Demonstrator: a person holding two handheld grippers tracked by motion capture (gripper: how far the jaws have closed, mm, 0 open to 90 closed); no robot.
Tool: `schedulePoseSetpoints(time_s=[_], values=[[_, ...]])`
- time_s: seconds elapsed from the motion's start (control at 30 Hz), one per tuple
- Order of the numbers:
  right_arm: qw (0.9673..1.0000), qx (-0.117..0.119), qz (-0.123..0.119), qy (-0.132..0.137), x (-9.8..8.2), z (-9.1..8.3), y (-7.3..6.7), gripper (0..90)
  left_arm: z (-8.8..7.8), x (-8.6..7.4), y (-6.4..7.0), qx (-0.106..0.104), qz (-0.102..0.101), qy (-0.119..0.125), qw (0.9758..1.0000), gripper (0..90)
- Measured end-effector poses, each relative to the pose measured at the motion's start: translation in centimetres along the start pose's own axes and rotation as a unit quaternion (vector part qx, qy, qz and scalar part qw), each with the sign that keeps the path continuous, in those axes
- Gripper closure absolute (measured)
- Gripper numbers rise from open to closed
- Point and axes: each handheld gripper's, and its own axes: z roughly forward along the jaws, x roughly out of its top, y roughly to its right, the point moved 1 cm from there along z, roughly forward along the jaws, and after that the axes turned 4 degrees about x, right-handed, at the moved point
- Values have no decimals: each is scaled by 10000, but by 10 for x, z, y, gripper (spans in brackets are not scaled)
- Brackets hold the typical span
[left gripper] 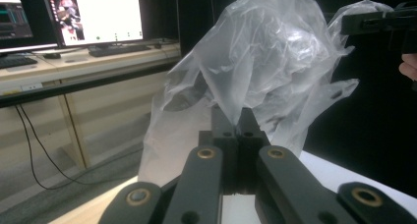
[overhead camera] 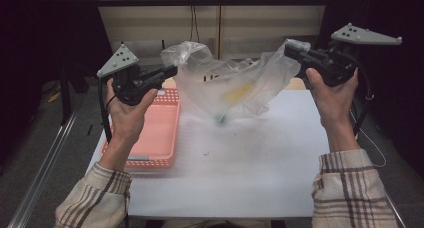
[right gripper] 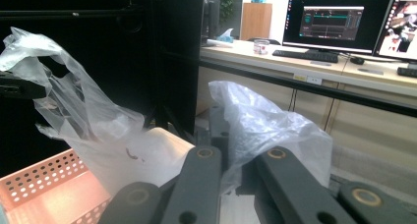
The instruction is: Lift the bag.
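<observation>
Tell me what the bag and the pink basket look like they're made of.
Bag: thin clear plastic film, probably polyethylene; it is see-through, crinkled and glossy, and hangs slack between the left gripper and right gripper. Basket: rigid moulded plastic, matt pink, by its rows of even punched holes in the wall.

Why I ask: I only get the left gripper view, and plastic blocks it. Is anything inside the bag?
Observer: Yes. The high view shows something yellowish low inside the clear bag, too blurred to name.
Operator: Where could it be set down?
Observer: A pink perforated basket sits at the left side of the white table, near the left gripper; the bag hangs to its right.
</observation>
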Motion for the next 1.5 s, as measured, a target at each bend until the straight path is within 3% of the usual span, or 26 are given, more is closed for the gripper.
schedulePoseSetpoints(time_s=[0.33, 0.53, 0.77, 0.93, 0.97, 1.23, 1.5], values=[[9999, 17, -107, 40, 29, 15, 1, 900, -5, 21, -6, 118, -55, 141, 9998, 900], [9999, -47, 20, -112, 26, 29, 12, 900, -6, 22, -11, 168, -112, 152, 9997, 900], [9999, -88, 61, -22, 28, 31, 18, 900, -6, 19, -12, 207, -126, 158, 9996, 900], [9999, -88, 109, -60, 17, 31, 21, 900, -2, 12, -15, 241, -26, -31, 9997, 900], [9998, -94, 129, -76, 13, 32, 22, 900, 0, 10, -15, 248, -104, -30, 9996, 900], [9984, -199, 215, -477, -23, 38, 29, 900, 18, -16, -22, 406, -141, -366, 9984, 900], [9951, -223, 275, -921, -58, 48, 35, 900, 30, -33, -24, 394, -184, -564, 9975, 900]])
